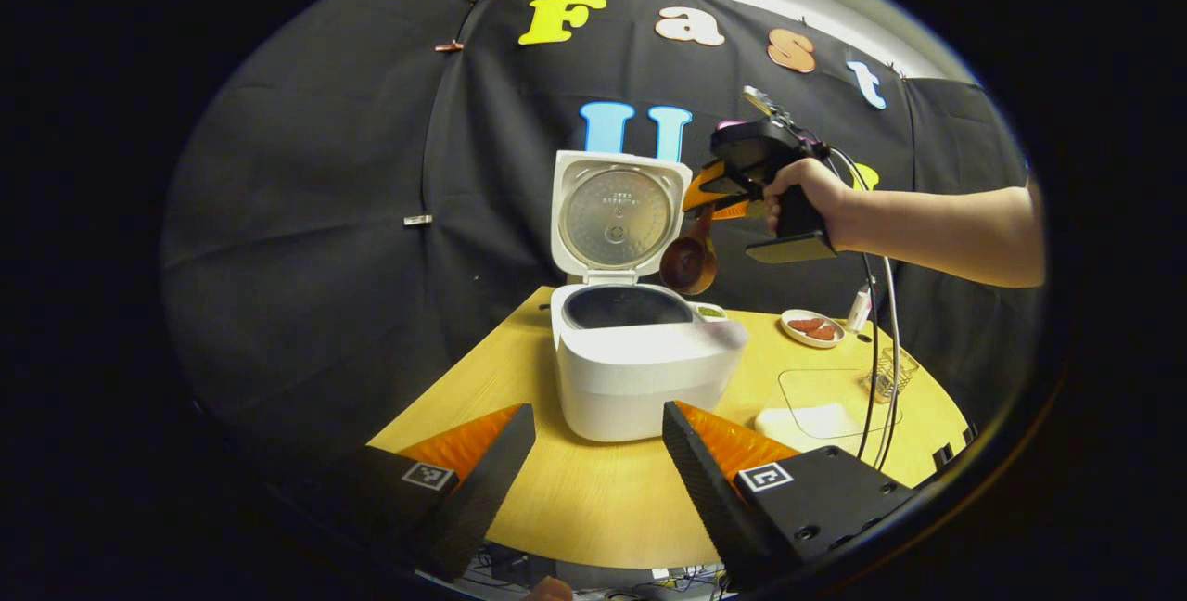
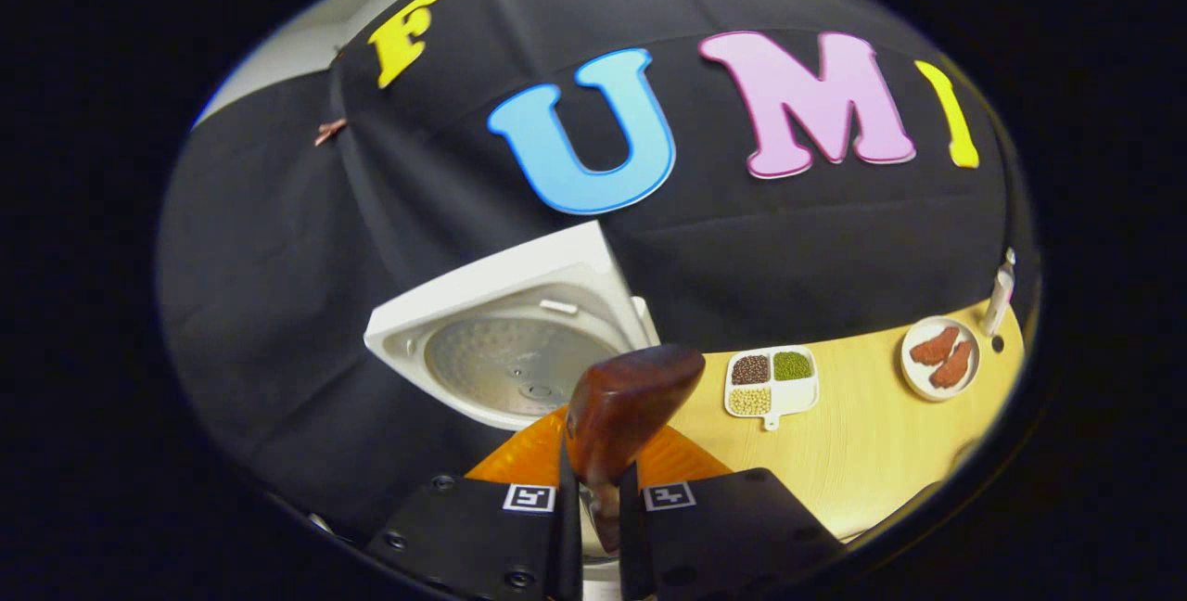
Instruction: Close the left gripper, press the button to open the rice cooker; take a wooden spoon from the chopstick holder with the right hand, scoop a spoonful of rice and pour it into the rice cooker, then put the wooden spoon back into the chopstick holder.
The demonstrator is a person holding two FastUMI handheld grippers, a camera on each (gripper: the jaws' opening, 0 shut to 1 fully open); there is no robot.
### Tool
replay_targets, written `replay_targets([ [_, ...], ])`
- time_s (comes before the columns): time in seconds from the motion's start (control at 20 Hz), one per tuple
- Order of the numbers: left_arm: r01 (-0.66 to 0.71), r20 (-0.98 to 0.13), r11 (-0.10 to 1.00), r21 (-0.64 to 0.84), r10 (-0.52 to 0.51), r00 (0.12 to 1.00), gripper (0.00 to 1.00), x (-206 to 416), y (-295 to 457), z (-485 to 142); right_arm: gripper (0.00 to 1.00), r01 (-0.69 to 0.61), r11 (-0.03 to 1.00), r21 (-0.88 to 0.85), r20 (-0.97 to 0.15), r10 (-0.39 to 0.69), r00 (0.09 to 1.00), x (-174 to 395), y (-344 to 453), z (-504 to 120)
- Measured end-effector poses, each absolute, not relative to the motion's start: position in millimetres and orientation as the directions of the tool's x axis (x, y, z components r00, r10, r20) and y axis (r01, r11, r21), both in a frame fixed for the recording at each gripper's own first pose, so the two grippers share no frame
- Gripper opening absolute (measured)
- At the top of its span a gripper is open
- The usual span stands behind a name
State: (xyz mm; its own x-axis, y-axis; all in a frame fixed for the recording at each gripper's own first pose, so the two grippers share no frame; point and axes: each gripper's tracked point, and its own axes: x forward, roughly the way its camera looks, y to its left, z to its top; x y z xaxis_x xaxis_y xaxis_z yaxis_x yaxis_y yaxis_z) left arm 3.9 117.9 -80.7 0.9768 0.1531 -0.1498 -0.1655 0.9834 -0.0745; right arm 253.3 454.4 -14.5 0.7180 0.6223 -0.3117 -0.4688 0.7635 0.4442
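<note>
Left gripper view: the left gripper sits low at the near edge of a round wooden desk, its jaws spread wide and holding nothing. Straight ahead stands a white rice cooker with its lid raised upright, so the inner pot is open to the air. Above and just to the right of the pot, a person's hand holds the right gripper, which carries a wooden spoon. The spoon hangs bowl-down, tipped toward the opening and close over the cooker's back right rim. Farther right on the desk are a small plate of reddish pieces, a clear wire chopstick holder and a clear flat tray.

Right gripper view: the right gripper has its jaws drawn narrow, clamped on the spoon's handle. The dark spoon bowl rises just beyond them. Behind it is the cooker's open lid. To the right lie a divided dish of grains and the plate.

Judging the progress: the cooker is already open and the spoon is out of its holder and over the pot. Whether rice has been poured cannot be told; no grains are visible. Returning the spoon to the chopstick holder is left.
</note>
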Motion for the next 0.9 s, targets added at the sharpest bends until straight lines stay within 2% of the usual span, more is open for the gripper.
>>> replay_targets([
  [0.25,-0.118,-0.114,0.991,-0.069,0.11,0.987,0.96,19.6,92.8,-57.0,0.19,-0.319,0.725,0.611,-0.256,0.562,0.786,275.7,346.4,29.0],
  [0.45,-0.084,-0.111,0.993,-0.081,0.075,0.991,0.96,31.7,63.5,-47.9,0.2,-0.22,0.727,0.65,-0.225,0.461,0.858,290.8,237.3,40.1],
  [0.7,-0.038,-0.138,0.988,-0.149,0.017,0.99,0.96,50.9,16.2,-48.7,0.19,-0.075,0.74,0.669,-0.256,0.324,0.911,302.3,99.7,19.0],
  [0.9,-0.032,-0.152,0.984,-0.173,0.006,0.988,0.95,69.6,-10.8,-46.1,0.19,0.023,0.8,0.6,-0.287,0.188,0.939,304.2,12.6,-12.2],
])
